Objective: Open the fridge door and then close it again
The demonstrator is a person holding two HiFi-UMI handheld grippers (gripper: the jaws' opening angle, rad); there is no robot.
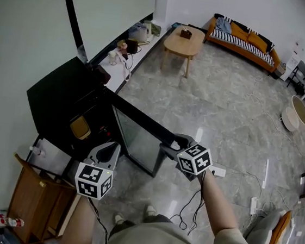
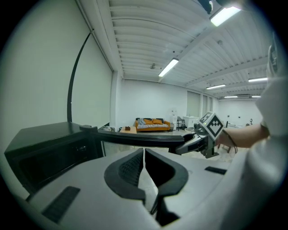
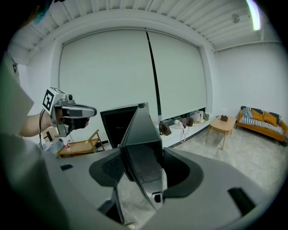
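Fridge door stands swung wide open from the black fridge at left, its free edge to the near right. Right gripper clamps that free edge between its jaws. Left gripper has its jaws together on nothing and hovers near the cabinet. Door looks rigid, hinged and glass-fronted, probably light to swing, with a smooth edge that could slip. Best hold: the free edge, far from the hinge. Don't slam it.

Orange striped sofa at far end; wooden table near it; round basin on marble floor.
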